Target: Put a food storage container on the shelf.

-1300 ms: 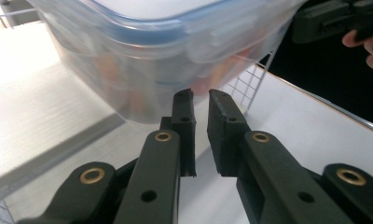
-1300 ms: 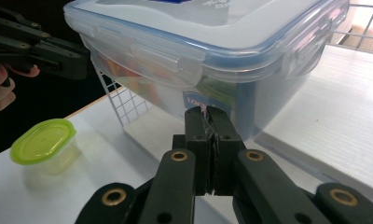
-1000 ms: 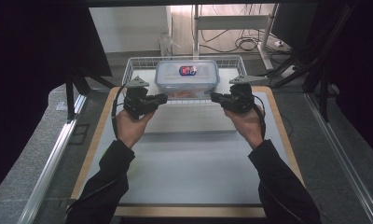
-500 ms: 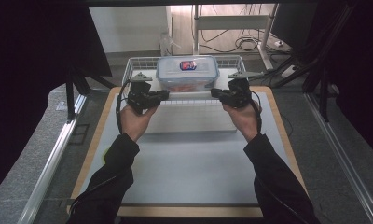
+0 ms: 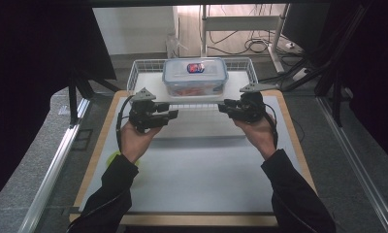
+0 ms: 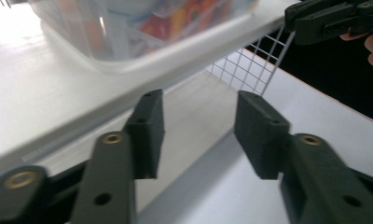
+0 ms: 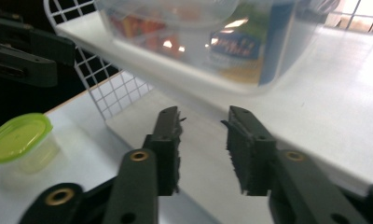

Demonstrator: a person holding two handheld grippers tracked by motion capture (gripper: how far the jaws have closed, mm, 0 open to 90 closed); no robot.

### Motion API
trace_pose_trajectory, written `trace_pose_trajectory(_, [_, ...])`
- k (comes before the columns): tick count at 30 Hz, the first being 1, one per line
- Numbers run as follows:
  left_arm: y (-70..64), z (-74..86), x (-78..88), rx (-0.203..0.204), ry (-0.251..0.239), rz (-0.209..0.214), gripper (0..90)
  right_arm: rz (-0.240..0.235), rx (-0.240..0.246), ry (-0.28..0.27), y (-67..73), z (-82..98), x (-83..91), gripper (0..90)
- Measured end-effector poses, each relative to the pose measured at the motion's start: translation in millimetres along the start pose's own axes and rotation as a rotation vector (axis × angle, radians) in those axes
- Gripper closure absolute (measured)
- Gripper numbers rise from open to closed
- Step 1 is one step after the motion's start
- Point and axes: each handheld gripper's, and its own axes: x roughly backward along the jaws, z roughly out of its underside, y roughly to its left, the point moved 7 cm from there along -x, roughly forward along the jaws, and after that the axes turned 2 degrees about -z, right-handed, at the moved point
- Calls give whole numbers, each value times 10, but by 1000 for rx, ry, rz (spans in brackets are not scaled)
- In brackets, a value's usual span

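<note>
Clear lidded container (image 5: 195, 76) sits on the white tray (image 5: 148, 83) in the wire basket (image 5: 143, 64). My left gripper (image 5: 169, 114) and right gripper (image 5: 225, 107) have just been opening, nothing between the jaws. Looks rigid, slick, moderately heavy; I'd grip the short ends under the lid rim.

A clear lidded box (image 5: 195, 77) sits in the wire basket (image 5: 141, 68) at twelve o'clock; the left gripper (image 5: 169, 114) and right gripper (image 5: 224, 108), fingers just parted, flank its near edge.
</note>
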Motion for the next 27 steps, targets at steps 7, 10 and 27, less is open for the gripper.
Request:
trace_pose_trajectory(7, [-126,184,65,-11,-21,49,317,-14,27,14,110,176,68,425])
trace_pose_trajectory(10, [-178,305,55,-35,-14,44,266,-9,51,20,165,269,83,363])
trace_pose_trajectory(27, [-469,889,-106,-78,70,90,83,-89,38,53,270,796,55,31])
